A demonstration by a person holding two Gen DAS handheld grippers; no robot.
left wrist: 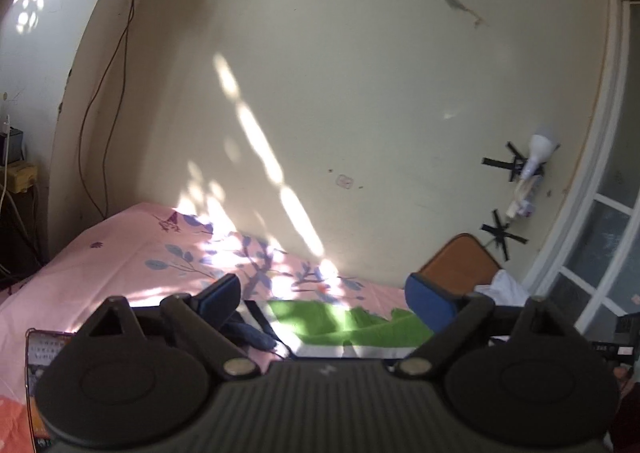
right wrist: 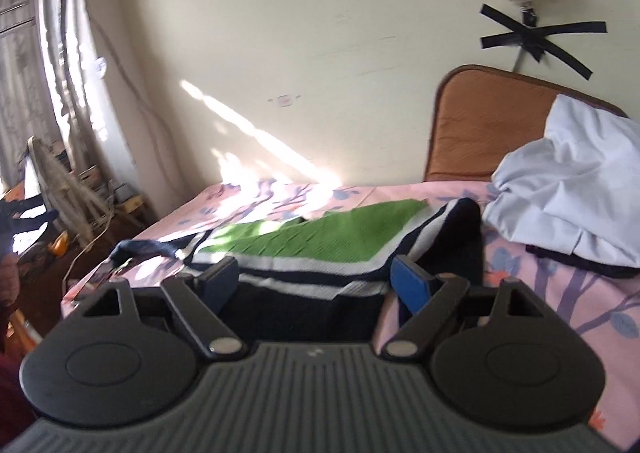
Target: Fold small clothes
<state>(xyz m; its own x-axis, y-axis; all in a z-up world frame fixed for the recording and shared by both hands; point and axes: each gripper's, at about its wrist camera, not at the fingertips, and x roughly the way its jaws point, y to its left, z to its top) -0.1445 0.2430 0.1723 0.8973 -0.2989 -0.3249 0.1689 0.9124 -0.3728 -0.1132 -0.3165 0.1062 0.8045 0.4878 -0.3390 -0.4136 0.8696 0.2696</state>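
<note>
Both my grippers, left [left wrist: 326, 303] and right [right wrist: 316, 279], are spread wide w/ nothing pinched. Green knit garment w/ navy-white trim [right wrist: 320, 237] lies at 12 o'clock on the pink floral bedsheet [right wrist: 560, 293], looks partly folded. Crumpled white cloth [right wrist: 568, 189] at 2 o'clock prob still to do.

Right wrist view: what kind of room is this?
Most likely a home bedroom: a bed with a pink floral sheet, a brown headboard against the wall, and a curtained window at left.

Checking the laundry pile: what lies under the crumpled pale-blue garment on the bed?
Under the crumpled pale-blue garment, a dark navy fabric edge shows, resting on the pink floral bedsheet. How far that dark piece extends, and whether anything else lies beneath, is covered.
</note>
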